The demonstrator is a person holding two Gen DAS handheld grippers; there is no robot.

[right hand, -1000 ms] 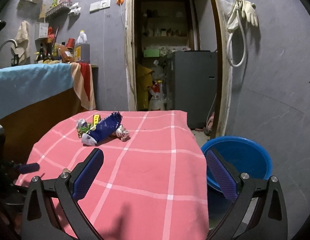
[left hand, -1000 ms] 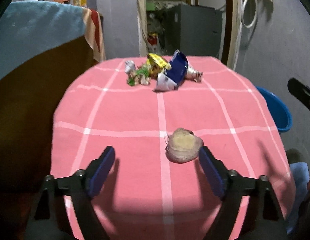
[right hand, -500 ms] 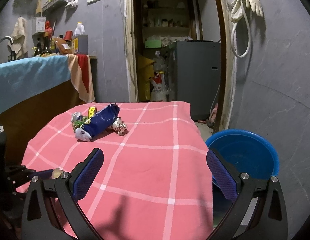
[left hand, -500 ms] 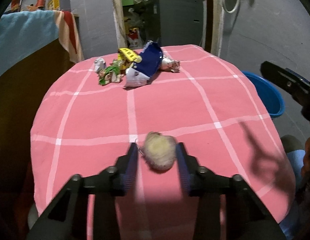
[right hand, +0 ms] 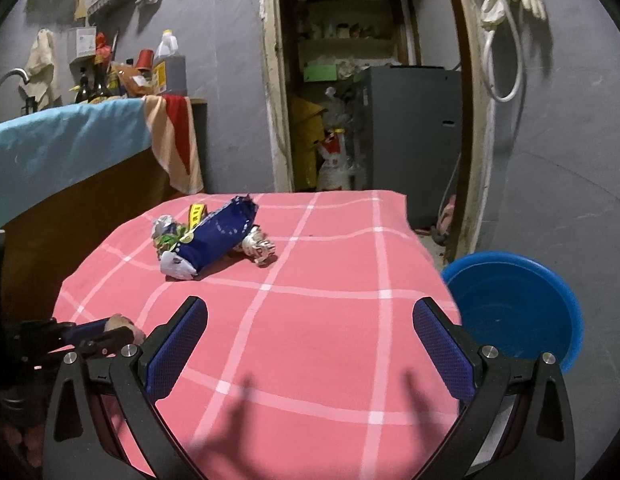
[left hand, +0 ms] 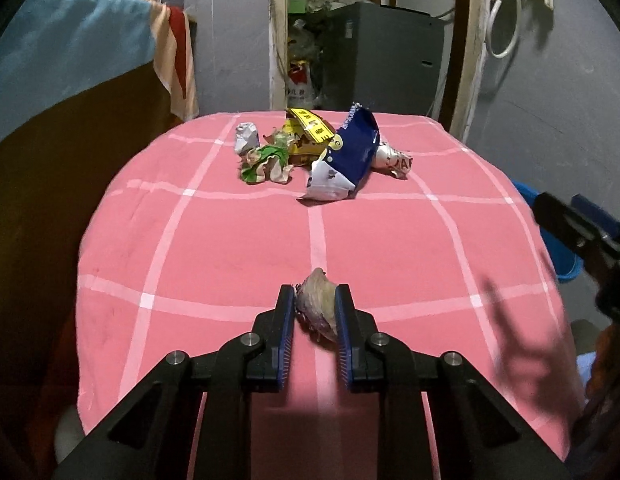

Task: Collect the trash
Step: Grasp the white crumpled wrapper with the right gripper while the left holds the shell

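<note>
step: my left tool (left hand: 314,312) had just been closing, pinching the crumpled wad (left hand: 316,306), lower centre.
right tool (right hand: 310,340): open, empty.
next: i judged carry to the blue basin (right hand: 514,308).

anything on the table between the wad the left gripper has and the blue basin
Nothing visible. The left gripper has just closed on the wad; only bare pink cloth lies toward the blue basin. The open right gripper hovers over that stretch.

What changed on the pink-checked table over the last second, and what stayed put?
The left hand-held gripper has just been closing: its jaws went from wide open beside the beige crumpled wad to pads pressing it on both sides. The right hand-held gripper is open as before, holding nothing. The wrapper pile and blue basin have not shifted.
</note>
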